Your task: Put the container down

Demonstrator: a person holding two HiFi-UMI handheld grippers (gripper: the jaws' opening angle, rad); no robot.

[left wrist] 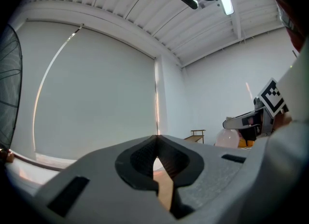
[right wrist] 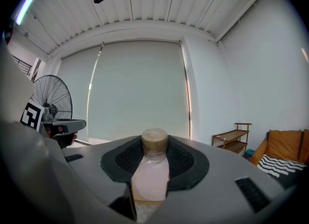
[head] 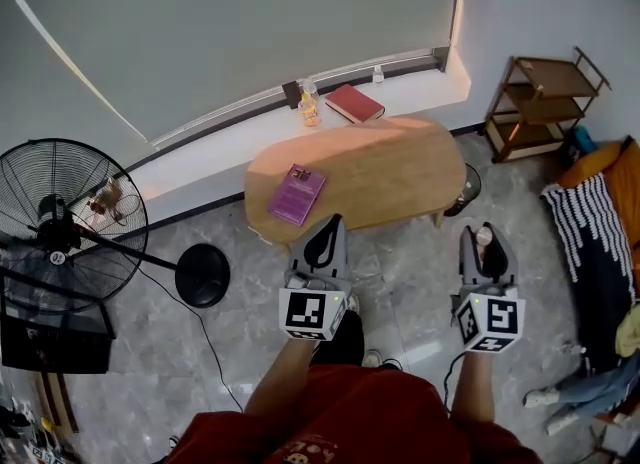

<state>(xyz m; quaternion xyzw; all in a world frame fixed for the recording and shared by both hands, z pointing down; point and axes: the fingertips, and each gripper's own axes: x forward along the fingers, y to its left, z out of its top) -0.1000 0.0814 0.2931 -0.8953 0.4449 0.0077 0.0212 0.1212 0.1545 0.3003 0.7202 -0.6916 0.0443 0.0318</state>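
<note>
Oval wooden table [head: 400, 167], purple book [head: 296, 194], floor fan [head: 60, 227], wooden shelf [head: 540, 102]

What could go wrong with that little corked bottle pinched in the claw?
1. The right claw holds the bottle over the hard tiled floor, short of the table; a slip could likely crack or spill it.
2. The bottle is slim, so if released tilted it may topple.
3. The purple book lies near the table's near edge; landing on it would be unsteady.
</note>
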